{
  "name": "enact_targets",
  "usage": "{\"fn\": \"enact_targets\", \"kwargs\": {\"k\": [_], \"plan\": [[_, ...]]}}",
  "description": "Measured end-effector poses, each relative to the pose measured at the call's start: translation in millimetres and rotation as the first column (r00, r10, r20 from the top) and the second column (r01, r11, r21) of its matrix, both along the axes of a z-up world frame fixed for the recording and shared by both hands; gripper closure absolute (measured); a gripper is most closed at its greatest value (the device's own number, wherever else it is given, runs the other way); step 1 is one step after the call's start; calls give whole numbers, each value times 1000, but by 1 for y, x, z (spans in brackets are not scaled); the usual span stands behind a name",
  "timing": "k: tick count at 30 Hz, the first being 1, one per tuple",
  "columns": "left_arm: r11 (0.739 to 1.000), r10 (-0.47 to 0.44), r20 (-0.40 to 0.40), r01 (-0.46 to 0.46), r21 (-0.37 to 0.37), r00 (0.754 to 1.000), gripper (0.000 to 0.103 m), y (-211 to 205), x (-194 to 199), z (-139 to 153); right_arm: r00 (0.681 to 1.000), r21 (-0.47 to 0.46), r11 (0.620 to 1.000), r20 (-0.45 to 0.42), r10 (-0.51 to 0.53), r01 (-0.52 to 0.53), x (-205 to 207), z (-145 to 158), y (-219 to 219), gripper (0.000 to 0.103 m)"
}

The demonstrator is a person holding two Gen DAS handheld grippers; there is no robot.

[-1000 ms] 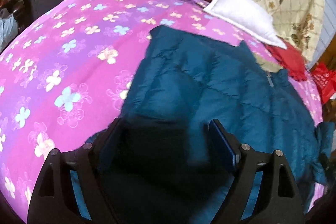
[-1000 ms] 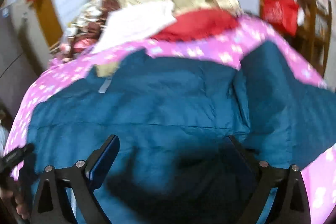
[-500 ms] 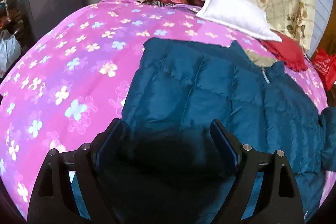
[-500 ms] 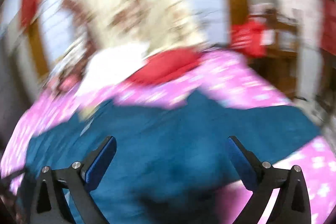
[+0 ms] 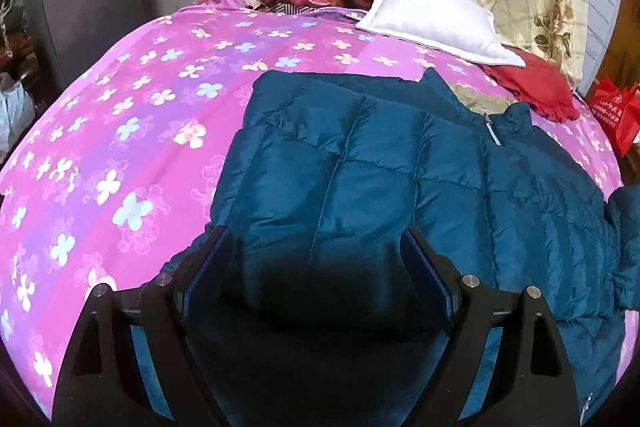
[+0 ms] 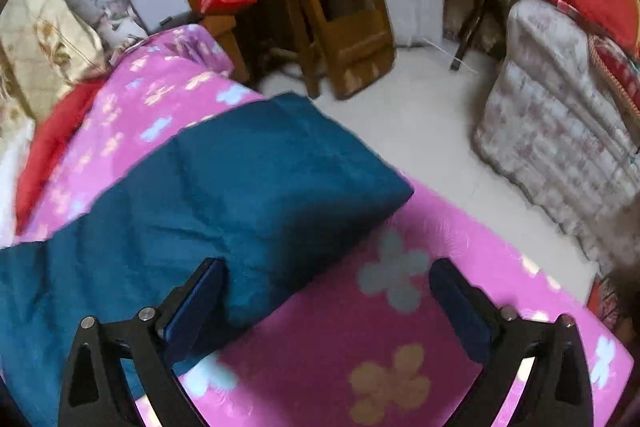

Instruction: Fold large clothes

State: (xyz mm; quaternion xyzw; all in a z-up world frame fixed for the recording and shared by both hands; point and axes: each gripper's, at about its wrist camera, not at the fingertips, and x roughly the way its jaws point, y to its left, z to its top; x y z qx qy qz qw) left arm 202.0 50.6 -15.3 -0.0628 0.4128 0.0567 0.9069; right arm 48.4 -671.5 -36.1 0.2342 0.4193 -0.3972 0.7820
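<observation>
Both grippers' jaws stand apart, gripping nothing: left gripper (image 5: 316, 247) over the jacket (image 5: 380, 167), right gripper (image 6: 328, 279) over one sleeve (image 6: 256, 171) at the bedspread (image 6: 360, 347) edge. Jacket's near hem hidden under shadow. One jacket, flat, collar toward the pillow (image 5: 432, 23).

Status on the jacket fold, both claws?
Left claw open over teal jacket. Right claw open at its sleeve, bed edge. Jacket flat on pink sheet. Nothing in the way.
</observation>
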Motion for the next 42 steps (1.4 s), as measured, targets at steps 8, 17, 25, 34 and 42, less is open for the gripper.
{"fn": "enact_targets", "kwargs": {"k": [8, 17, 25, 34, 42], "plan": [[1000, -21, -9, 21, 18, 1000, 18, -7, 2, -2, 997, -36, 997, -16, 71, -72, 29, -17, -7, 6], [1000, -1, -30, 1, 23, 1000, 18, -3, 3, -2, 984, -258, 955, 57, 167, -147, 7, 27, 46, 88], [981, 65, -52, -55, 185, 996, 18, 4, 2, -1, 973, -493, 862, 113, 200, -119, -13, 129, 124, 89], [957, 173, -60, -153, 248, 983, 18, 44, 0, 2, 801, -452, 758, 141, 582, -470, 70, 137, 330, 89], [966, 200, -70, -185, 181, 977, 18, 65, 5, 5, 620, -290, 634, 151, 770, -717, 134, 53, 508, 89]]}}
